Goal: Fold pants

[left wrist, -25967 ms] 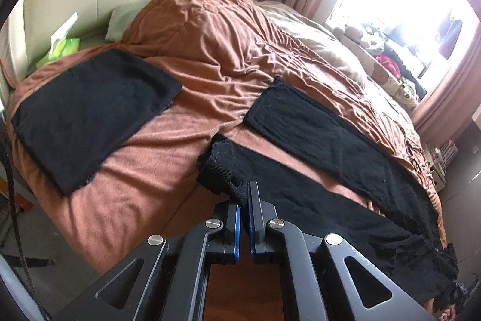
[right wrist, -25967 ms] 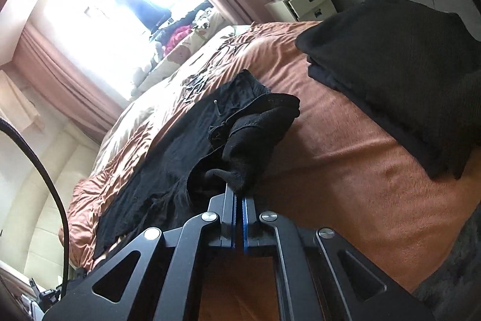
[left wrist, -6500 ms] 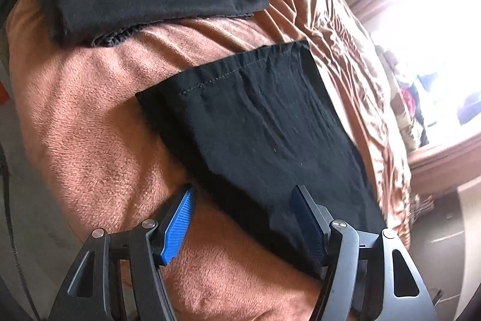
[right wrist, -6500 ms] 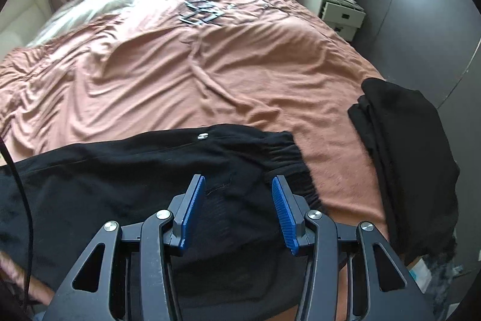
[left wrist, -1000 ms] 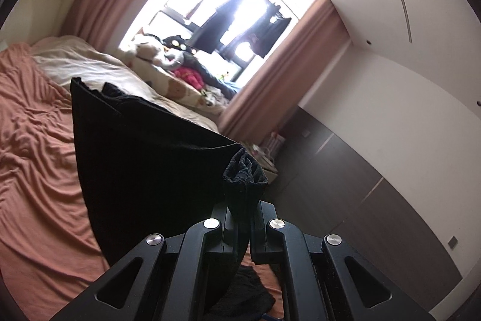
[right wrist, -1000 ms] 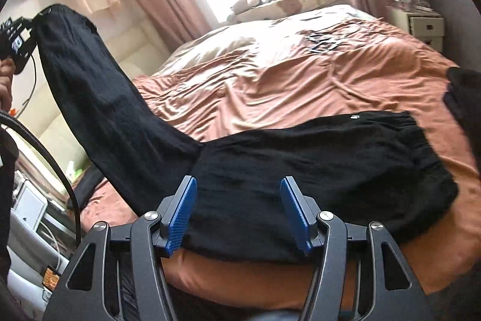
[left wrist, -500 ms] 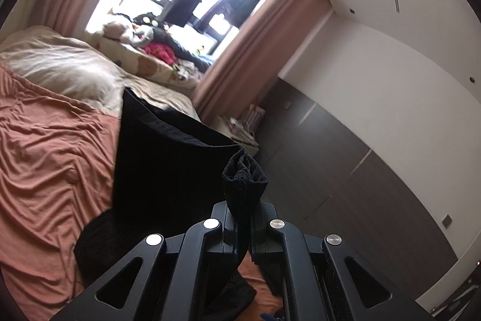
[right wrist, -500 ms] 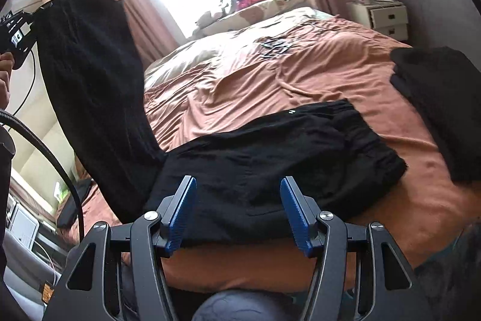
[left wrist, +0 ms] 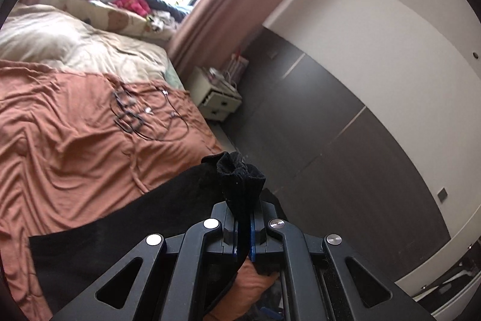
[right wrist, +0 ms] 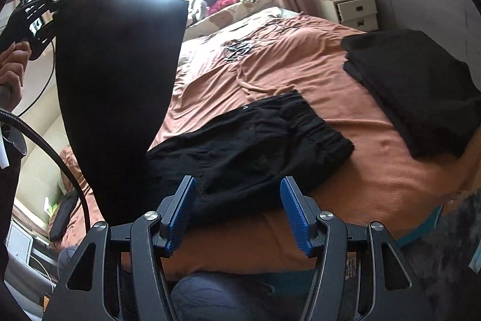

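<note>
the black pants (right wrist: 246,146) lie with their waist end flat on the bed (right wrist: 300,68), near its front edge, while their leg end hangs raised at the left of the bed. the left gripper (left wrist: 244,226) has its jaws pinching the bunched cuff. the right gripper (right wrist: 237,215) hovers at the bed's front edge, jaws spread and empty. a folded dark stack (right wrist: 415,86), perhaps more pants, sits at the bed's right side. thin cables (left wrist: 141,116) lie farther up the bed.

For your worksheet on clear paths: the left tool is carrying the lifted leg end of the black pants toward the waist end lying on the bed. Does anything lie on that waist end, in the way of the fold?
Nothing visible does. The waist end lies bare; the folded black stack sits apart.
</note>
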